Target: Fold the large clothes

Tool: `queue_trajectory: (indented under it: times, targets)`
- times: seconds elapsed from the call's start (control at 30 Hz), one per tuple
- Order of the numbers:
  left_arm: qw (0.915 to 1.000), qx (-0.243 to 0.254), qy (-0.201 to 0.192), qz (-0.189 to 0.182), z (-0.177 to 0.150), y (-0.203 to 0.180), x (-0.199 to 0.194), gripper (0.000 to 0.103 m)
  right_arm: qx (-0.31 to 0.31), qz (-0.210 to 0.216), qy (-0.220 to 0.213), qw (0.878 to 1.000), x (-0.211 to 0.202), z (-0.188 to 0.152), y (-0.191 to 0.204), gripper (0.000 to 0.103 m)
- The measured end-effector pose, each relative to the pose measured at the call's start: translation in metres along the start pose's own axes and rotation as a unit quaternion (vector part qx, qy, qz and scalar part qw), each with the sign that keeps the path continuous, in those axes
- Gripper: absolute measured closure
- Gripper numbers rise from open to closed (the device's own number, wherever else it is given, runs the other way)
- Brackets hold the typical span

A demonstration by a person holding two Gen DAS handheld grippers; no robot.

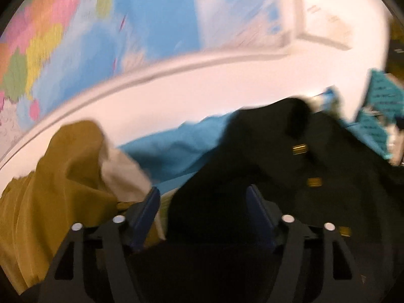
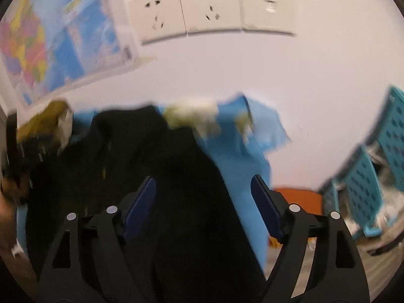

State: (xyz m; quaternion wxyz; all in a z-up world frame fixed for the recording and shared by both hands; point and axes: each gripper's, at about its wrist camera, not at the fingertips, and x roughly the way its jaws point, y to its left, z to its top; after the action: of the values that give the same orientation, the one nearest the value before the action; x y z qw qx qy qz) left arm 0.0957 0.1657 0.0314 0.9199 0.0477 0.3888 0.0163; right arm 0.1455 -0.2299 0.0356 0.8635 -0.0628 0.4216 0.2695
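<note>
A large black garment with brass buttons (image 1: 290, 166) lies crumpled over a blue cloth (image 1: 176, 149); it fills the middle of the right wrist view (image 2: 156, 166) too. My left gripper (image 1: 203, 197) is open, its blue pads just above the black garment's near edge. My right gripper (image 2: 203, 184) is open, spread over the black garment where it meets the blue cloth (image 2: 242, 156). Both views are blurred by motion.
A mustard-yellow garment (image 1: 58, 176) lies left of the black one. Teal plastic baskets (image 2: 373, 176) stand at the right by an orange object (image 2: 298, 197). A white wall with sockets (image 2: 212, 10) and a colourful map (image 1: 75, 38) stands close behind.
</note>
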Motion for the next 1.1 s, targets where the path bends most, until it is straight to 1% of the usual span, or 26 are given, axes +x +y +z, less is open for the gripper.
queue_trajectory:
  times: [0.03,0.07,0.1,0.13,0.17,0.2,0.23,0.27,0.3,0.33,0.37,0.43,0.47,0.5,0.53,0.6,0.63,0.67,0.73,0.77,0.8,0.83,0.9,1.0,1.1]
  targets:
    - [0.9999,0.005,-0.007,-0.014,-0.002,-0.006,-0.012,0.031,0.004,0.0,0.01,1.0,-0.008,-0.019,-0.002,0.025]
    - [0.9994,0.01,-0.012,-0.03,-0.004,-0.012,-0.021,0.028,0.011,0.002,0.018,1.0,-0.015,-0.036,-0.001,0.021]
    - [0.9983,0.017,-0.018,-0.054,-0.008,-0.021,-0.032,0.026,0.018,0.003,0.027,0.999,-0.016,-0.046,-0.001,0.019]
    - [0.9974,0.022,-0.021,-0.066,-0.007,-0.025,-0.031,0.026,0.03,-0.002,0.033,0.999,-0.018,-0.065,-0.002,0.019]
    - [0.9959,0.031,-0.022,-0.082,-0.011,-0.033,-0.036,0.026,0.051,-0.005,0.036,0.998,-0.023,-0.086,-0.006,0.014]
    - [0.9939,0.039,-0.021,-0.101,-0.015,-0.04,-0.037,0.026,0.071,-0.006,0.046,0.996,-0.023,-0.101,-0.012,0.011]
    - [0.9924,0.046,-0.021,-0.113,-0.017,-0.047,-0.037,0.026,0.087,-0.009,0.05,0.995,-0.021,-0.112,-0.02,0.011]
    - [0.9907,0.055,-0.022,-0.123,-0.023,-0.054,-0.03,0.026,0.11,-0.008,0.049,0.993,-0.017,-0.126,-0.036,0.011]
    - [0.9888,0.069,-0.021,-0.131,-0.027,-0.065,-0.032,0.024,0.132,0.0,0.05,0.99,-0.017,-0.136,-0.041,0.02]
    - [0.9878,0.076,-0.018,-0.135,-0.034,-0.067,-0.031,0.023,0.153,0.021,0.049,0.987,-0.019,-0.148,-0.046,0.029]
    - [0.9867,0.082,-0.013,-0.14,-0.039,-0.077,-0.029,0.023,0.163,0.038,0.045,0.985,-0.02,-0.157,-0.048,0.048]
    - [0.9837,0.086,0.001,-0.158,-0.044,-0.088,-0.025,0.023,0.171,0.062,0.042,0.982,-0.018,-0.163,-0.051,0.064]
    - [0.9825,0.089,0.006,-0.163,-0.045,-0.095,-0.023,0.023,0.171,0.064,0.038,0.983,-0.018,-0.165,-0.051,0.093]
    - [0.9814,0.092,0.009,-0.168,-0.046,-0.102,-0.021,0.023,0.173,0.075,0.032,0.981,-0.02,-0.164,-0.055,0.101]
    - [0.98,0.095,0.012,-0.175,-0.047,-0.106,-0.018,0.023,0.18,0.079,0.022,0.98,-0.024,-0.164,-0.057,0.101]
    - [0.977,0.098,0.017,-0.189,-0.048,-0.114,-0.017,0.023,0.19,0.092,-0.005,0.977,-0.04,-0.153,-0.064,0.101]
    - [0.9745,0.101,0.021,-0.199,-0.048,-0.119,-0.017,0.023,0.181,0.095,-0.031,0.978,-0.058,-0.14,-0.067,0.101]
    - [0.9729,0.108,0.022,-0.203,-0.049,-0.125,-0.017,0.023,0.173,0.081,-0.048,0.98,-0.07,-0.126,-0.069,0.101]
    - [0.9715,0.121,0.022,-0.203,-0.049,-0.135,-0.016,0.023,0.161,0.067,-0.077,0.982,-0.093,-0.101,-0.078,0.101]
    - [0.9704,0.124,0.023,-0.206,-0.049,-0.139,-0.015,0.023,0.157,0.047,-0.087,0.983,-0.106,-0.086,-0.083,0.101]
    - [0.9688,0.126,0.025,-0.212,-0.048,-0.144,-0.014,0.023,0.152,0.041,-0.091,0.983,-0.113,-0.075,-0.086,0.101]
    - [0.9673,0.126,0.027,-0.219,-0.047,-0.146,-0.013,0.023,0.14,0.043,-0.095,0.985,-0.122,-0.059,-0.086,0.101]
    - [0.9653,0.124,0.028,-0.228,-0.045,-0.15,-0.012,0.023,0.109,0.028,-0.087,0.99,-0.129,-0.032,-0.075,0.101]
    - [0.9613,0.114,0.031,-0.249,-0.04,-0.15,-0.009,0.023,0.056,0.027,-0.063,0.996,-0.127,-0.007,-0.047,0.101]
    - [0.9578,0.101,0.028,-0.268,-0.035,-0.145,-0.009,0.023,-0.001,0.045,-0.029,0.999,-0.118,0.012,-0.002,0.101]
